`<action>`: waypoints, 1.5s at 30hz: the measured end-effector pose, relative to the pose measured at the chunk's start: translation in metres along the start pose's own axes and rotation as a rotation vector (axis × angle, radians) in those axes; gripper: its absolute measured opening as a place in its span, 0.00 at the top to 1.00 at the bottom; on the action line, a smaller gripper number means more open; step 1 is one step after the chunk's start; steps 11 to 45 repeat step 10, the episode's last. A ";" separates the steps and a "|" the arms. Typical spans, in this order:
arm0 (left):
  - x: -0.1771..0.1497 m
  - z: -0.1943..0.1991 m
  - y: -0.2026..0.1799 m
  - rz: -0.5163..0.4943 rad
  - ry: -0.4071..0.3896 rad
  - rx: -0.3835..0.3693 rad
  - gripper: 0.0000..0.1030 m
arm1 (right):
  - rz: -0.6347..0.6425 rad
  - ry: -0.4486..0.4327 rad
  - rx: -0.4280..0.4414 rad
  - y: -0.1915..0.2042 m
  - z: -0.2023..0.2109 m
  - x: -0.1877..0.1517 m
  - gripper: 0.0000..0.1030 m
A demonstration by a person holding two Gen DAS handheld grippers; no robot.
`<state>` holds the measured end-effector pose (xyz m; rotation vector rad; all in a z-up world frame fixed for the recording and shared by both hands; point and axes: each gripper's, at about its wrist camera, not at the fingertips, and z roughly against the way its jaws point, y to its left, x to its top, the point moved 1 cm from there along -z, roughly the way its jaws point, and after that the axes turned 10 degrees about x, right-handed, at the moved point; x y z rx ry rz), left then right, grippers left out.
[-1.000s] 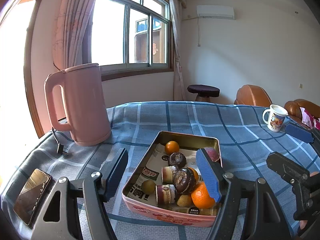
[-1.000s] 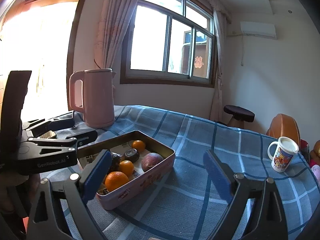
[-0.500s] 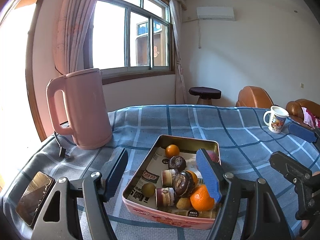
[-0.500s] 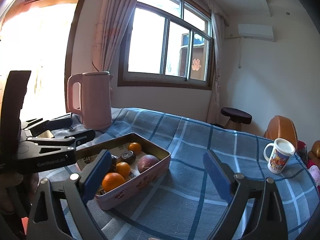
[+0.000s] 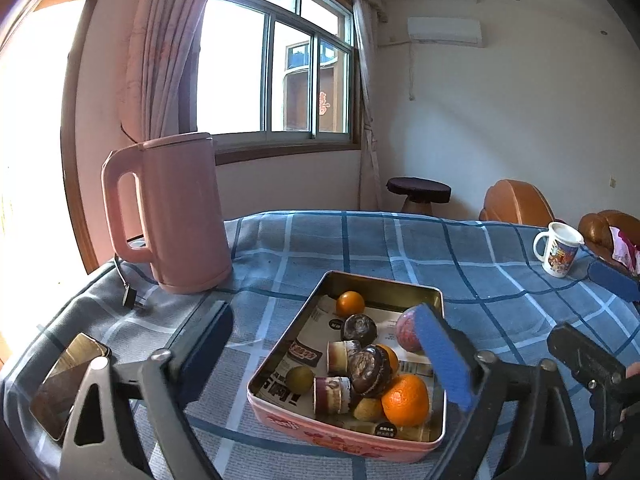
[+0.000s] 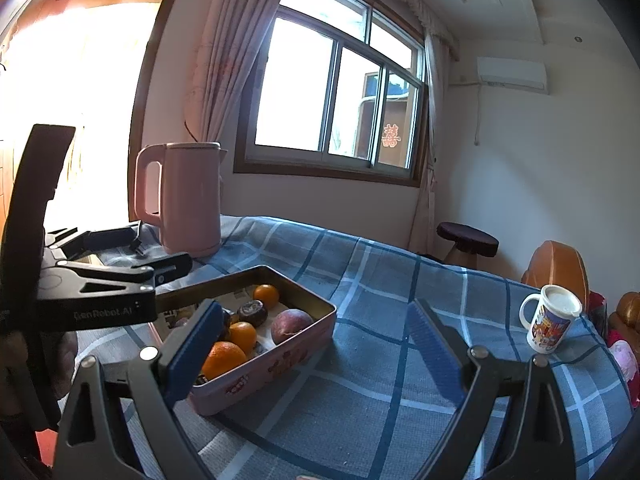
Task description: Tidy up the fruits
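Observation:
A pink tin on the blue checked cloth holds mixed fruit: a large orange, a small orange, a red-purple fruit, dark wrinkled fruits and a small green one. My left gripper hovers over the tin's near end. Its jaws are opening wide and its blue pads press on nothing. My right gripper stands open to the right of the tin, with nothing between its fingers. The left gripper's body hides the tin's left part in the right wrist view.
A pink kettle stands at the back left, its plug lying on the cloth. A phone lies near the left edge. A printed mug sits at the far right. A stool and brown chairs stand beyond the table.
The left gripper's jaws have spread a little wider. Both hands stay where they were, and the fruit in the tin has not moved.

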<state>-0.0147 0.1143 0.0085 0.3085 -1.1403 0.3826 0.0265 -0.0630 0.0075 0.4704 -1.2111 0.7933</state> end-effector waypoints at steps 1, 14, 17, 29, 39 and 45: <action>0.000 0.000 -0.001 -0.002 -0.002 0.001 0.04 | 0.001 0.002 0.000 0.000 0.000 -0.001 0.07; -0.002 0.003 -0.006 -0.023 -0.017 0.001 0.04 | -0.012 0.013 -0.003 -0.006 -0.002 -0.006 0.07; -0.002 0.003 -0.006 -0.023 -0.017 0.001 0.04 | -0.012 0.013 -0.003 -0.006 -0.002 -0.006 0.07; -0.002 0.003 -0.006 -0.023 -0.017 0.001 0.04 | -0.012 0.013 -0.003 -0.006 -0.002 -0.006 0.07; -0.002 0.003 -0.006 -0.023 -0.017 0.001 0.04 | -0.012 0.013 -0.003 -0.006 -0.002 -0.006 0.07; -0.002 0.003 -0.006 -0.023 -0.017 0.001 0.04 | -0.012 0.013 -0.003 -0.006 -0.002 -0.006 0.07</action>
